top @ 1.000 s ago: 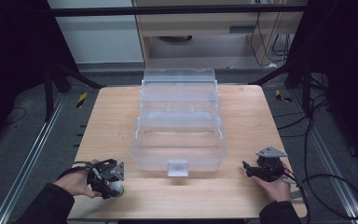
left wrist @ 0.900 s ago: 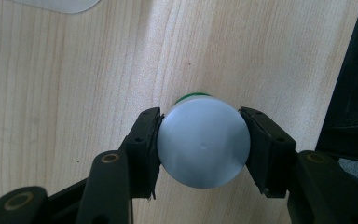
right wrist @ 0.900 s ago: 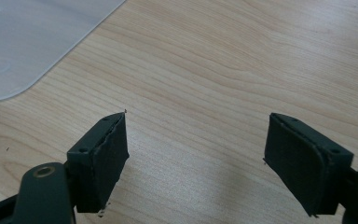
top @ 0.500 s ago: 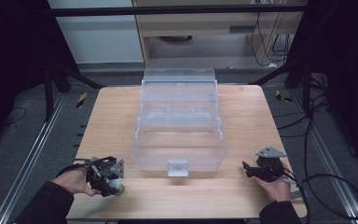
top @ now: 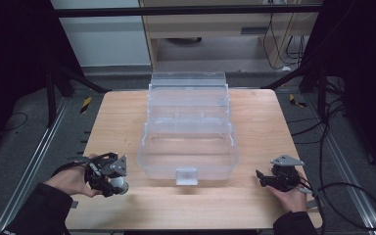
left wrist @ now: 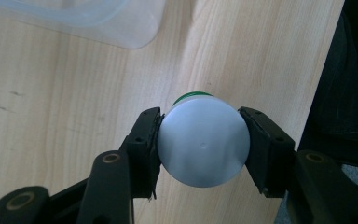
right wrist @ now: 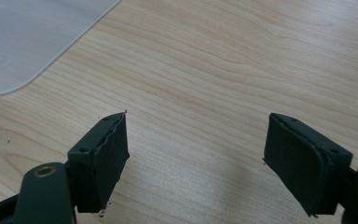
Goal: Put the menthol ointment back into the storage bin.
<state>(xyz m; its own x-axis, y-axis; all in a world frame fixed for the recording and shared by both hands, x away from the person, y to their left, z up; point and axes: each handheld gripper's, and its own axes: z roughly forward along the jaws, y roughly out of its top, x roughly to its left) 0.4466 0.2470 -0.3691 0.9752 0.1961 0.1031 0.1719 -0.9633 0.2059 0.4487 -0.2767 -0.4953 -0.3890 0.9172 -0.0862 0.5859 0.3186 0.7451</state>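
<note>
Bottle (left wrist: 203, 143) sits clamped between left claw (left wrist: 200, 144) jaws.

The high view looks forward and down from above the person's side, taking in the whole wooden counter (top: 254, 117), the floor around it and both forearms at the bottom edge. The left gripper view sits close behind its own jaws and looks steeply down at the counter (left wrist: 65, 93) near its edge, with a corner of the clear plastic bin (left wrist: 121, 23) at the top. The right gripper view also looks down from close range, with the bin's corner (right wrist: 23, 42) at upper left. All three views share the bin (top: 188, 147) and the wood beside it.
</note>
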